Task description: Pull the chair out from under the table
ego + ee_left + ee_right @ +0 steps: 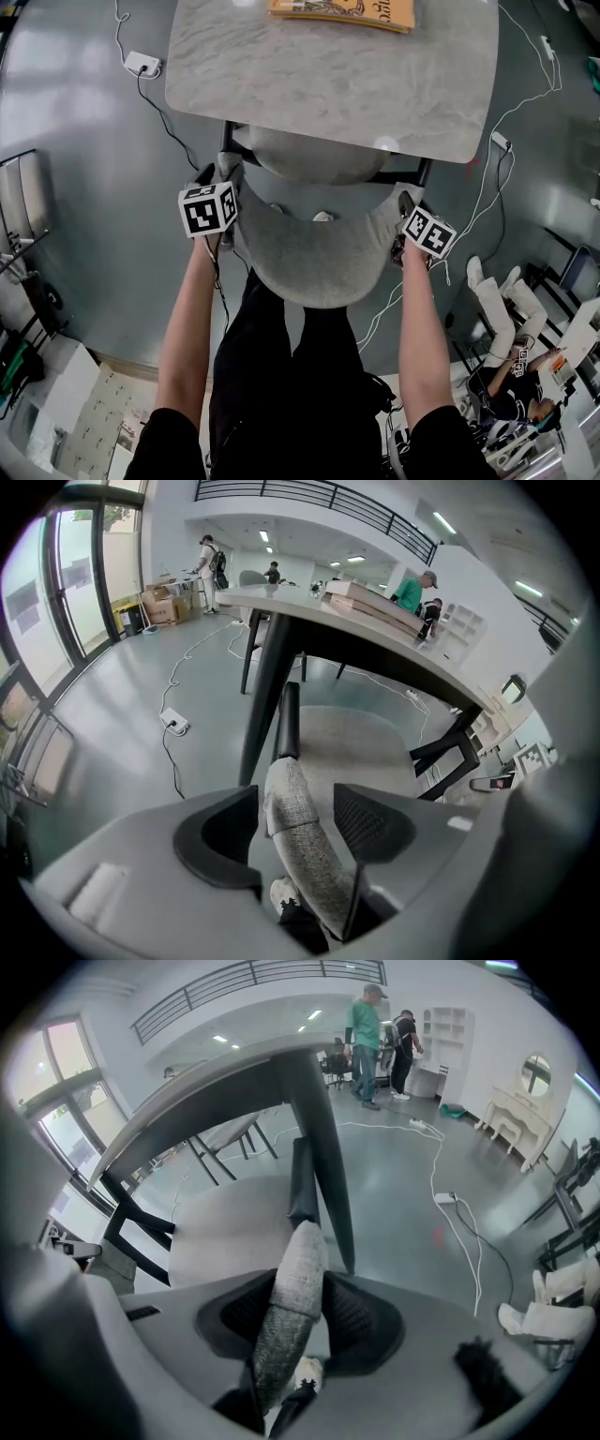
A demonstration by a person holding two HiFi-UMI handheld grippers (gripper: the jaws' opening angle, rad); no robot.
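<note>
My right gripper [298, 1321] clamps one end of the chair [309, 262] back. My left gripper [295, 827] straddles the other end, jaws wide, not gripping. The chair sits ahead, tucked under the table [328, 84]; two holds should pull it straight.

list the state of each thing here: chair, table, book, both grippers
chair, seat partly tucked under the table, backrest toward the person
table, standing, book on top
book, lying flat on the table
left gripper, jaws open, astride the backrest's left end
right gripper, jaws shut on the backrest's right end
</note>
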